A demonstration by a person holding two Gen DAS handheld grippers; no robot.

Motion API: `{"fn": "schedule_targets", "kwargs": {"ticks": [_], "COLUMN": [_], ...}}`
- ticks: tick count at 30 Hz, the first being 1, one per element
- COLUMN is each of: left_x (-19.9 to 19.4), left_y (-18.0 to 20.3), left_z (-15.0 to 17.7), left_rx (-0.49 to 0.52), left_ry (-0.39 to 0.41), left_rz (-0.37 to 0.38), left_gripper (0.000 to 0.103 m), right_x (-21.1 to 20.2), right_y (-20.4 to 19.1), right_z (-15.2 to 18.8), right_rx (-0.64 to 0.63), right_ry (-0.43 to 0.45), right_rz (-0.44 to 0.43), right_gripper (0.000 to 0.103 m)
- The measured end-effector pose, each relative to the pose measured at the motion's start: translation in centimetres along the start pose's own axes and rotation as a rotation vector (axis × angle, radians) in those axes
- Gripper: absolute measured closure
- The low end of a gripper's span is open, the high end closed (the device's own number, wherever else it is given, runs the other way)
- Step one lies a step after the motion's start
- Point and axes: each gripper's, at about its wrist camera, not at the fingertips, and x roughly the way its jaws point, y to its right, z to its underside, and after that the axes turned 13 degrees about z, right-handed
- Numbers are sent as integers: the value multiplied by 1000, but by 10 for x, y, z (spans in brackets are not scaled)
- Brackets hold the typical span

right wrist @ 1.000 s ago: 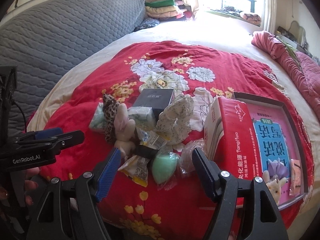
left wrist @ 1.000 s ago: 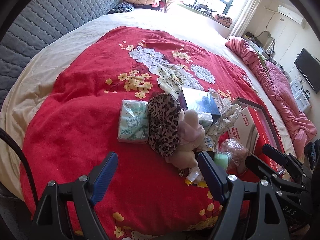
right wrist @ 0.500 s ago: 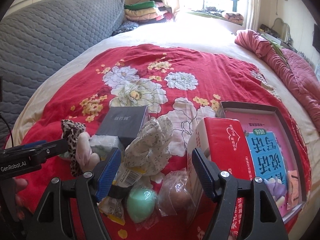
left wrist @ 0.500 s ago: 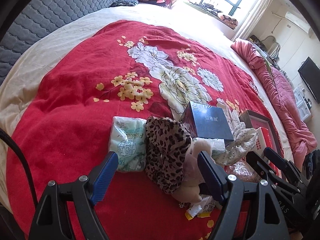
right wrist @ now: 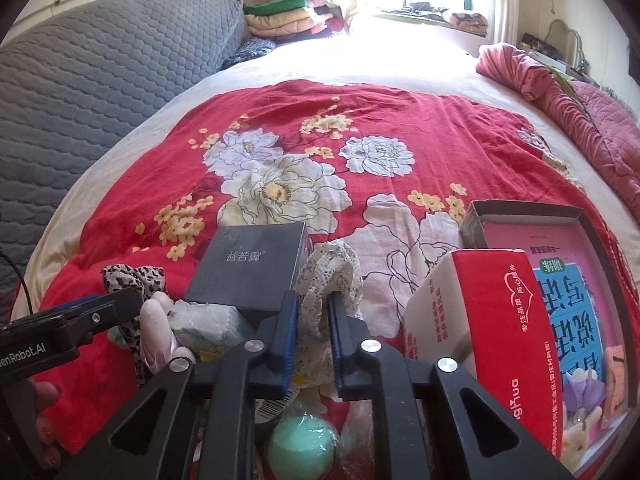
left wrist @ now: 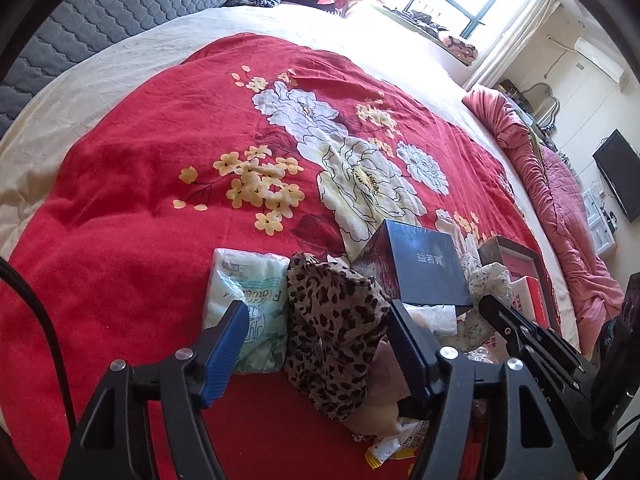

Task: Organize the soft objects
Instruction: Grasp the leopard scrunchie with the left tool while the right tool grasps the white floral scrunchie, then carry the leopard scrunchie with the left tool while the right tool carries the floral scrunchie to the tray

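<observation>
**Two grippers take one cloth each from the pile**

The right gripper [right wrist: 313, 322] has just closed, pinching the floral cloth [right wrist: 330, 276] beside the dark box [right wrist: 250, 268]. The left gripper [left wrist: 316, 350], narrowing but unpressed, straddles the leopard-print cloth [left wrist: 334, 320], presumably for sorting.

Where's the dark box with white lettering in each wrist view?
Left wrist: dark box right of centre, behind the leopard-print cloth.
Right wrist: dark box left of centre, beside the floral cloth pinched by the right hand-held gripper.
Shared landmark: big white flower on the red blanket.
</observation>
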Motion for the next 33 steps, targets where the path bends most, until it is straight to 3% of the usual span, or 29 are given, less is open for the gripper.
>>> {"fn": "schedule_targets", "kwargs": {"ticks": [4, 7, 19, 33], "left_x": [9, 9, -27, -79], "left_y": [0, 4, 22, 57], "left_z": [1, 3, 11, 30], "left_rx": [-6, 14, 72, 159], "left_ry": [-25, -24, 44, 104], "left_rz": [14, 13, 45, 15], "left_gripper": [62, 89, 93, 94], "right_x": [-2, -5, -43, -100], "right_y": [8, 14, 26, 18], "right_z": [5, 6, 6, 15], "right_rx": [5, 13, 28, -16], "right_ry": [7, 18, 98, 153], "right_rz": [-12, -19, -67, -162], "right_gripper": [97, 98, 98, 98]}}
